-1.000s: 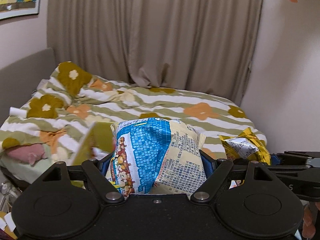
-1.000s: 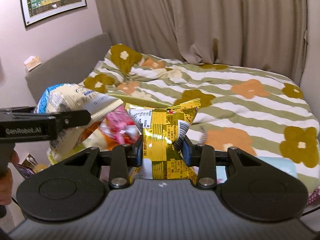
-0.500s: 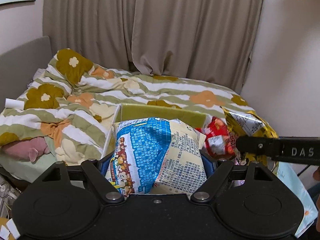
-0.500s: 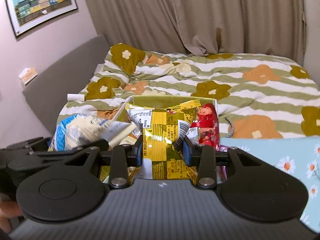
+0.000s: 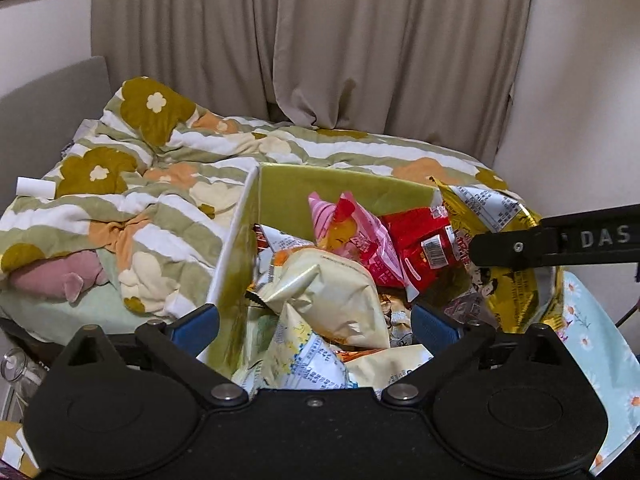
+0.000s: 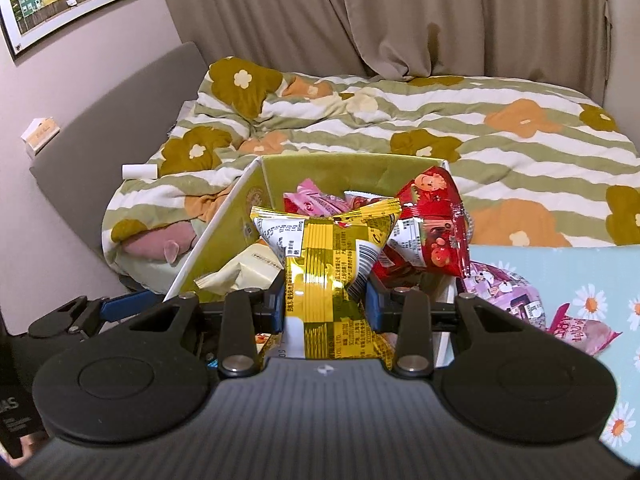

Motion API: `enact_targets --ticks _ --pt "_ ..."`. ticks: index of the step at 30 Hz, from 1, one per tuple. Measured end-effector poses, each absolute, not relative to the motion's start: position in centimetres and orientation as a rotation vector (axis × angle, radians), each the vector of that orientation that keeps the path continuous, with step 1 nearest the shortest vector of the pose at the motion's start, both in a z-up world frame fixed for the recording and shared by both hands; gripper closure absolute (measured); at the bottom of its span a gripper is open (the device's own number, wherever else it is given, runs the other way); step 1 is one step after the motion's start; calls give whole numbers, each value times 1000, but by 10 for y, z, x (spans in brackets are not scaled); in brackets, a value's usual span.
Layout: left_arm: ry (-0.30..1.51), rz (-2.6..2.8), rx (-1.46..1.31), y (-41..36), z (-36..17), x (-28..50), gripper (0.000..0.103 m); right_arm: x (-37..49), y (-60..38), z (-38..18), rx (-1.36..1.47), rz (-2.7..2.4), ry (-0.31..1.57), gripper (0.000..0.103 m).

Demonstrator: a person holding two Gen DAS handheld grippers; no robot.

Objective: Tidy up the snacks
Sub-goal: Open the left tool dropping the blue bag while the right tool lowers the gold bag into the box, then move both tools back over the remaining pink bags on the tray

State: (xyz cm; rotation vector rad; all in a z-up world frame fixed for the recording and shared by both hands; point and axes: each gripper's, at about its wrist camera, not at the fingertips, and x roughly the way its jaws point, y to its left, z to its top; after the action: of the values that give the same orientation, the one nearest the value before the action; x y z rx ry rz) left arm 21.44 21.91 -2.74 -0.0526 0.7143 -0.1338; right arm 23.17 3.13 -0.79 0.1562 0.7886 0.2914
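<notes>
My left gripper (image 5: 314,325) hangs over the green-lined cardboard box (image 5: 340,188), its jaws opening wide. The cream and blue snack bag (image 5: 316,368) lies loose in the box below them, and neither pad presses on it. My right gripper (image 6: 325,305) is shut on a yellow foil snack bag (image 6: 326,256) at the box's (image 6: 320,172) near right side. In the left wrist view that yellow bag (image 5: 480,208) sits at the right, with one of the right gripper's fingers (image 5: 560,244) across it. A red bag (image 5: 424,248), a pink bag (image 5: 356,236) and a cream bag (image 5: 332,292) fill the box.
The box stands against a bed with a flowered striped duvet (image 6: 440,120). A pale blue daisy cloth (image 6: 592,280) to the right carries two pink snack bags (image 6: 508,288). A pink plush (image 5: 60,276) lies at the bed's left edge. Curtains hang behind.
The left jaws have opened and the cream and blue bag has dropped from them into the box. Both grippers have moved in over the box and lower.
</notes>
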Motion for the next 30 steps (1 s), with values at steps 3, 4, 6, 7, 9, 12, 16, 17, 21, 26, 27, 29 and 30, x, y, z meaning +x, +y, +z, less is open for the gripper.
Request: enact_targets --ticks 3,4,6,7,9,12,16,17,21,26,27,29,30 --pt "696 -121 -42 221 -17 210 0 236 34 -6 160 297 791 50" --pt "691 -114 -37 222 -14 210 0 239 34 -5 161 297 795 50" --pt "692 -102 -27 227 -10 214 0 244 35 -5 167 300 806 49" --pt "694 -98 -23 227 -8 215 0 246 36 -5 172 301 811 49" --pt "694 -90 -16 229 -5 216 0 253 38 -7 182 310 823 48" --pt "700 -74 -7 231 -5 215 0 262 41 -11 201 307 828 35" --pt "719 -52 2 232 -9 214 0 263 40 -18 230 301 823 0" --pt "724 -48 1 232 -9 214 0 263 39 -19 232 301 825 0" --pt "734 -41 -3 234 -10 213 0 261 37 -20 222 298 829 0" --pt "723 -41 -5 234 -2 210 0 256 35 -15 219 297 816 0" --pt "720 -41 -3 233 1 209 0 255 34 -13 217 296 809 0" --pt "712 -45 0 231 6 207 0 251 31 -8 215 293 794 0" --pt "708 -47 2 231 9 207 0 249 30 -4 216 291 787 0"
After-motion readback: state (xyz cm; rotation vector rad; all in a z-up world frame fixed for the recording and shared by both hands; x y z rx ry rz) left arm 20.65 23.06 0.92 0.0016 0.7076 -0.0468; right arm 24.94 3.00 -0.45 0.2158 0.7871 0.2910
